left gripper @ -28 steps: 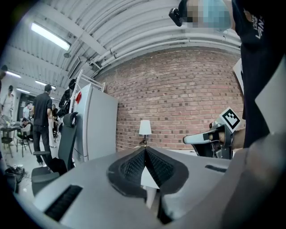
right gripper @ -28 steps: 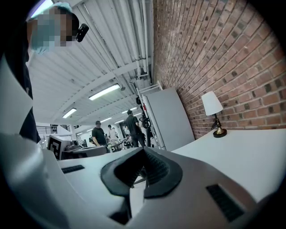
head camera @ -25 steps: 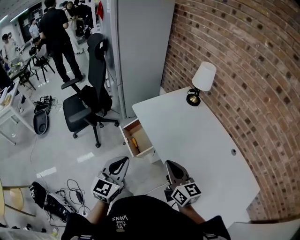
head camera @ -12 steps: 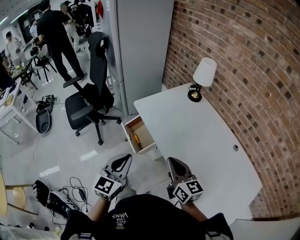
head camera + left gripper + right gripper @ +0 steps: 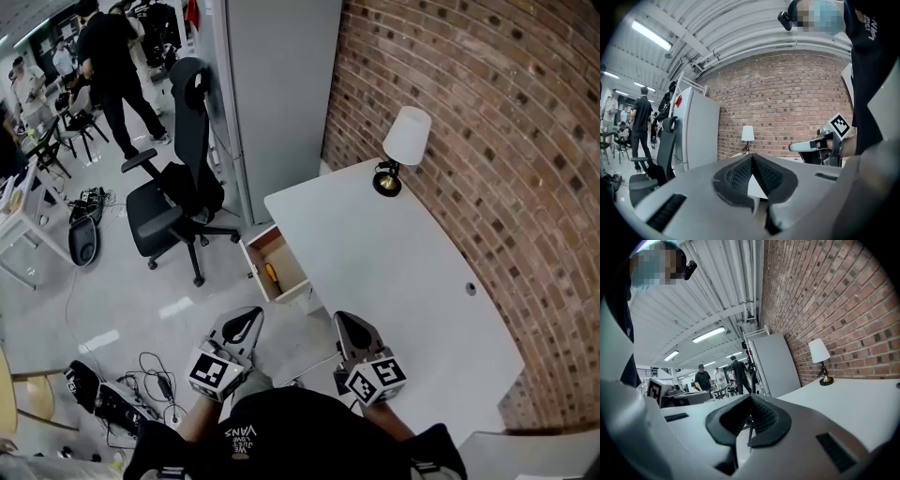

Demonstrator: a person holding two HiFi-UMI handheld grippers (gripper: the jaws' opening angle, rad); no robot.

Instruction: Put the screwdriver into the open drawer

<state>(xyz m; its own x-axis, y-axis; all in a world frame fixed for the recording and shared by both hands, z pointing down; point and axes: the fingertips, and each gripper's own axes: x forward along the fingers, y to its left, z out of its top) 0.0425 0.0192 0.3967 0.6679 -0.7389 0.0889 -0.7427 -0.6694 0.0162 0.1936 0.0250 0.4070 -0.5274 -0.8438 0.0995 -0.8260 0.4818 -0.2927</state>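
1. Screwdriver [image 5: 271,277], yellow-handled, lies inside the open drawer [image 5: 282,254], lengthwise on its wooden floor
2. Drawer sticks out from the side of the white table [image 5: 403,291], toward the black chair [image 5: 173,192] on the floor
3. Left tongs [image 5: 246,321] are held low in front of the person, over the floor and just off the table's near corner. In the left gripper view, the left tongs [image 5: 752,158] have their pads pressed together at the tips, with nothing between them
4. Right tongs [image 5: 344,325] are alongside the left, at the table's near edge. In the right gripper view, the right tongs [image 5: 750,399] are closed tight and hold nothing
5. Both tongs point roughly toward the far end of the table and are well apart from the drawer and the screwdriver
6. Lamp [image 5: 403,155] with a white shade stands at the table's far end, close to the brick wall [image 5: 487,141]
7. Grey cabinet [image 5: 277,94] stands beyond the drawer, just beside the chair
8. Cables [image 5: 141,384] lie tangled on the floor to the left of the person, and people [image 5: 108,56] stand in the far background
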